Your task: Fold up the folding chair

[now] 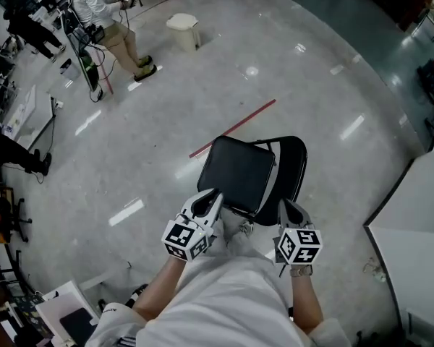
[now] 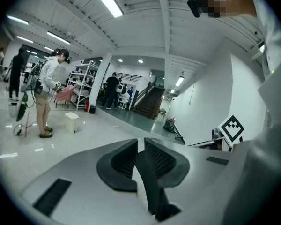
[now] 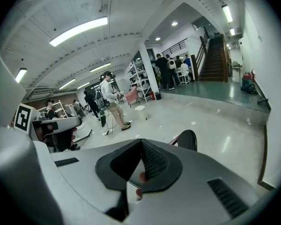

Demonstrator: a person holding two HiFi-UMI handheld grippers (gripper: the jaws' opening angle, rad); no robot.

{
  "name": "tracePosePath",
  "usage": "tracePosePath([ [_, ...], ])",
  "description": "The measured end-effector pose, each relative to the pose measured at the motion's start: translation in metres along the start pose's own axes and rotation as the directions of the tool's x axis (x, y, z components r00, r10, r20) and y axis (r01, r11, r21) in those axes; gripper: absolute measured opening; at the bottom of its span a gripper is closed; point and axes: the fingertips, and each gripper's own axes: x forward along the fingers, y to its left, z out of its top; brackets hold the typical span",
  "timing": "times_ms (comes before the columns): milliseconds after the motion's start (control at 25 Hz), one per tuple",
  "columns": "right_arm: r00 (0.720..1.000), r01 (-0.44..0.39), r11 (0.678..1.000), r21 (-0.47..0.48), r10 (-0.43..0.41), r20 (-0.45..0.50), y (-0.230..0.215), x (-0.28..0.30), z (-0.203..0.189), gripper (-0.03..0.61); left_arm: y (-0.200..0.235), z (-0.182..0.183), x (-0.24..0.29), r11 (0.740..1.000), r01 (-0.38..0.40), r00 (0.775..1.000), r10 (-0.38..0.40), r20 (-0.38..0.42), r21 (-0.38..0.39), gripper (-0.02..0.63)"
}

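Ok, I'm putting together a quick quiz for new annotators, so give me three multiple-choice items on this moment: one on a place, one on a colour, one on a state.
1. Where does the red tape line lie?
A. on the floor just beyond the folding chair, on its far side in the head view
B. across the chair's cushion
C. against the wall at the right

2. What colour is the chair's seat?
A. white
B. black
C. red

3. How does the chair stand?
A. folded flat on the ground
B. folded and leaning on a wall
C. unfolded, with the seat down

Answers:
1. A: the head view shows the line on the floor past the chair.
2. B: the seat pad is plainly black.
3. C: the seat lies flat in front of the backrest.
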Motion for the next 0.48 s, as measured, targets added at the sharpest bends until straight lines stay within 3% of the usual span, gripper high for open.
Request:
tracePosePath([
  [80,0.999,0.029,0.999,0.019,-0.028,-0.032,-0.009,0.008,-0.007,0.005,0.004,-0.008,0.013,0.999,0.04,0.999,-0.04,-0.035,-0.009,0.059],
  [280,0.989,0.109,0.993,0.049,-0.104,-0.102,-0.034,0.029,-0.017,0.006,0.012,-0.023,0.048,0.992,0.125,0.987,-0.126,-0.102,-0.018,0.07],
  [480,0.976,0.165,0.984,0.071,-0.152,-0.159,-0.057,0.062,-0.035,0.006,0.026,-0.043,0.08,0.986,0.168,0.974,-0.169,-0.154,-0.021,0.102],
])
